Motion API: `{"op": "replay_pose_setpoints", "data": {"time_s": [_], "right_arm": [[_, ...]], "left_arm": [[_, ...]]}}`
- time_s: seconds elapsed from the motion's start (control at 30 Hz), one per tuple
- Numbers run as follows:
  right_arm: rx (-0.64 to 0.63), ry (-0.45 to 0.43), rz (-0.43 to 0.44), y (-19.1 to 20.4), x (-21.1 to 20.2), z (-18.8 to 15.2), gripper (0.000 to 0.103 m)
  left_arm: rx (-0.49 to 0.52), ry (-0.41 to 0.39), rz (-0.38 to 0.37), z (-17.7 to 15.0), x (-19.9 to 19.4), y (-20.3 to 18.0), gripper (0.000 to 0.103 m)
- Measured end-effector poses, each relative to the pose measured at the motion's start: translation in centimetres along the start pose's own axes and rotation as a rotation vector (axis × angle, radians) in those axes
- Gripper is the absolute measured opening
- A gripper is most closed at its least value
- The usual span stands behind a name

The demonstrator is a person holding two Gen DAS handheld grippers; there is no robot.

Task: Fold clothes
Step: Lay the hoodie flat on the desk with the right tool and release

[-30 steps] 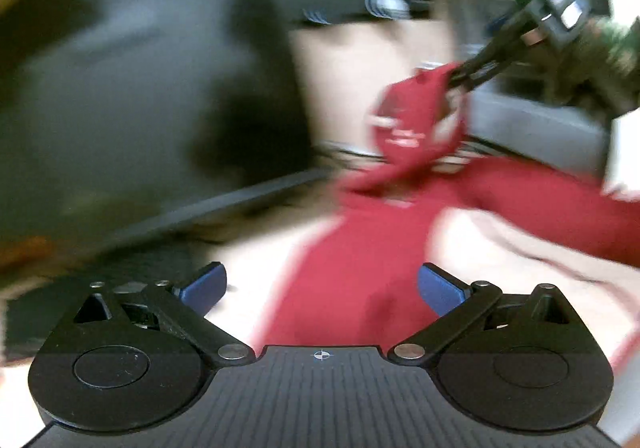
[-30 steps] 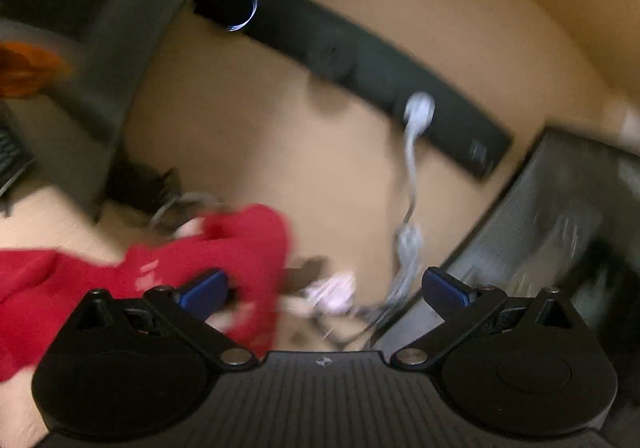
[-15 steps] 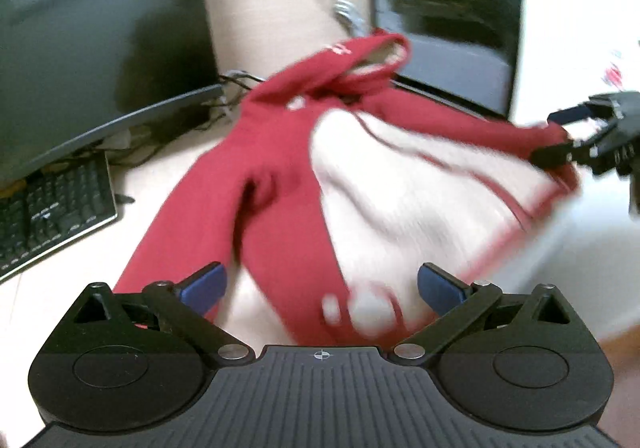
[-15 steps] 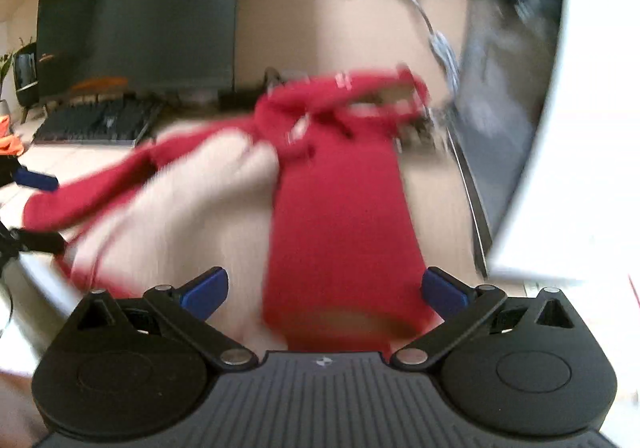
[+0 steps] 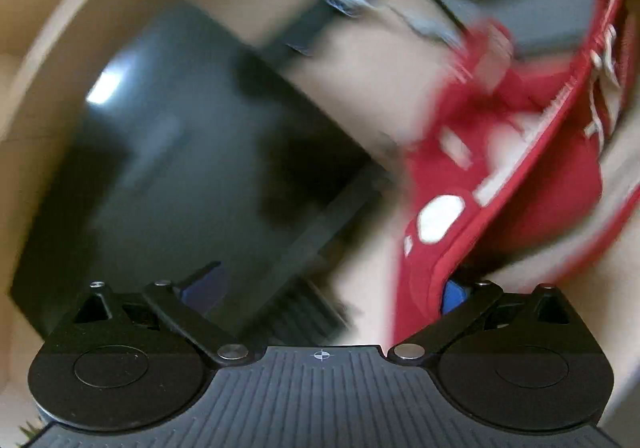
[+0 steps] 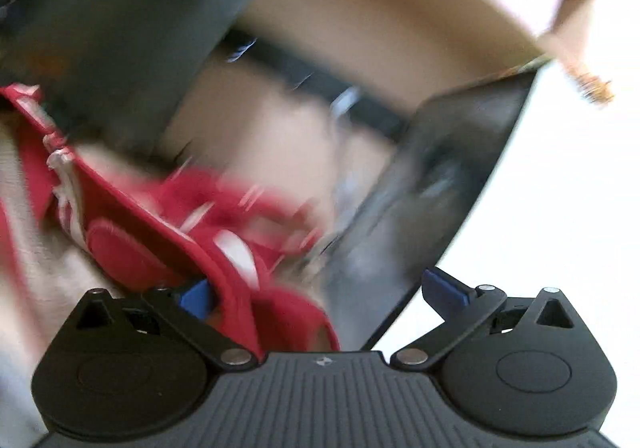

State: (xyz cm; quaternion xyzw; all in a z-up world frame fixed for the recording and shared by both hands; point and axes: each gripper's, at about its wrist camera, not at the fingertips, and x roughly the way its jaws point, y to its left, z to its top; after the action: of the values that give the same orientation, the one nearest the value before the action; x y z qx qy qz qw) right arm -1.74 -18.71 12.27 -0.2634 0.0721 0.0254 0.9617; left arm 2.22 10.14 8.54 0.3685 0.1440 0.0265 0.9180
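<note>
- While both views are blurred, the left gripper (image 5: 326, 288) is seen spread wide, its right fingertip (image 5: 452, 294) touched by the red hoodie (image 5: 500, 184).
- The right gripper (image 6: 320, 292) is likewise held wide open, hoodie cloth draped against its left fingertip (image 6: 194, 296).

We see one garment: red hoodie (image 5: 500, 176), pale cream lining showing on the inside, white drawcords and white patches on the red. Heavily motion-blurred in both views. It's bunched, not flat, with a red hem edge draped right up against each camera. In the right wrist view hoodie (image 6: 168, 244) sits lower left.
</note>
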Motion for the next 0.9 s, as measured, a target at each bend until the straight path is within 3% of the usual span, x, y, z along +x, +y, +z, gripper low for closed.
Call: {"op": "replay_pose_setpoints", "data": {"time_s": [0.1,0.27,0.37,0.4,0.47,0.57,0.6,0.67,0.8,0.9], "right_arm": [[-0.043,-0.002,0.025,0.5,-0.7,-0.1,0.103],[-0.159,0.356,0.248,4.6,0.3,-6.7,0.103],[-0.128,0.433,0.36,3.8,-1.1,-7.9,0.103],[-0.091,0.446,0.406,2.9,-1.6,-7.9,0.103],[0.017,0.453,0.476,0.8,-2.0,-7.2,0.103],[0.187,0.418,0.497,-2.2,-1.9,-5.7,0.103],[0.251,0.399,0.494,-3.0,-1.6,-5.1,0.103],[0.404,0.349,0.486,-4.2,-0.8,-4.4,0.103],[0.622,0.272,0.462,-3.5,3.7,-3.6,0.103],[0.699,0.264,0.454,0.0,8.9,-3.8,0.103]], "left_arm": [[-0.046,0.02,-0.025,-0.6,-0.8,0.8,0.103],[0.107,0.251,-0.196,-6.7,-0.3,-4.0,0.103],[0.149,0.294,-0.254,-8.6,-1.4,-4.0,0.103],[0.131,0.303,-0.299,-8.8,-1.7,-3.3,0.103],[0.008,0.27,-0.459,-8.2,-2.2,-1.3,0.103],[-0.196,0.203,-0.707,-7.2,-2.9,1.9,0.103],[-0.245,0.164,-0.743,-6.8,-2.7,2.6,0.103],[-0.327,0.089,-0.744,-5.1,-1.6,3.3,0.103],[-0.508,0.03,-0.668,-2.4,4.3,0.9,0.103],[-0.59,0.111,-0.576,-1.7,9.8,-2.6,0.103]]}}
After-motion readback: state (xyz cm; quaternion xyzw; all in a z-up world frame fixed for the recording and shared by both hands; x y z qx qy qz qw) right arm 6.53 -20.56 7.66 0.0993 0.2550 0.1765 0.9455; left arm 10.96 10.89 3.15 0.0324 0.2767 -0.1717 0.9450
